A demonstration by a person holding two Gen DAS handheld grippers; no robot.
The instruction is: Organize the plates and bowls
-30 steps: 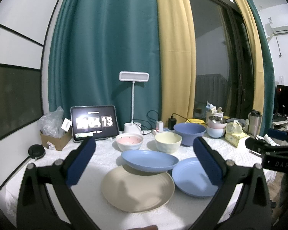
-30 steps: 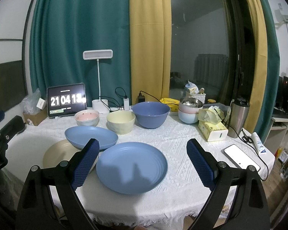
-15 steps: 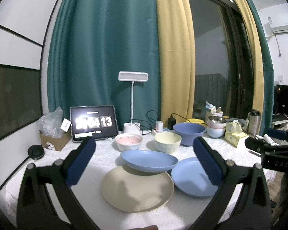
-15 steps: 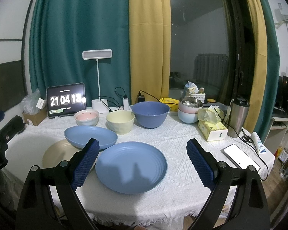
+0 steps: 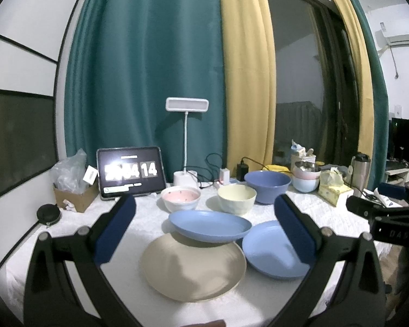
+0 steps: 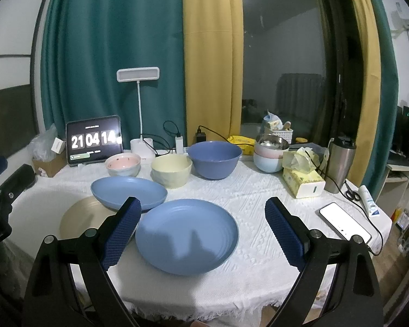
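On the white tablecloth lie a beige plate [image 5: 193, 267] [image 6: 81, 218], a deep blue plate [image 5: 210, 224] [image 6: 128, 192] resting on its far rim, and a flat blue plate [image 5: 275, 250] [image 6: 186, 230]. Behind them stand a pink bowl [image 5: 180, 197] [image 6: 123, 164], a cream bowl [image 5: 236, 199] [image 6: 171, 170] and a large blue bowl [image 5: 267, 185] [image 6: 214, 159]. My left gripper [image 5: 204, 231] hovers open in front of the beige plate, holding nothing. My right gripper [image 6: 201, 231] hovers open in front of the flat blue plate, also without a load.
A tablet clock [image 6: 94, 141], a desk lamp [image 6: 138, 75] and cables line the back. A tissue box [image 6: 302, 184], stacked bowls [image 6: 271, 152], a steel tumbler [image 6: 339, 163], a phone [image 6: 345, 222] and a tube [image 6: 369, 200] fill the right side. A cardboard box [image 5: 73, 199] sits at the left.
The clock digits have changed from 13 to 14. Both grippers stay open and almost still; no dish has moved.
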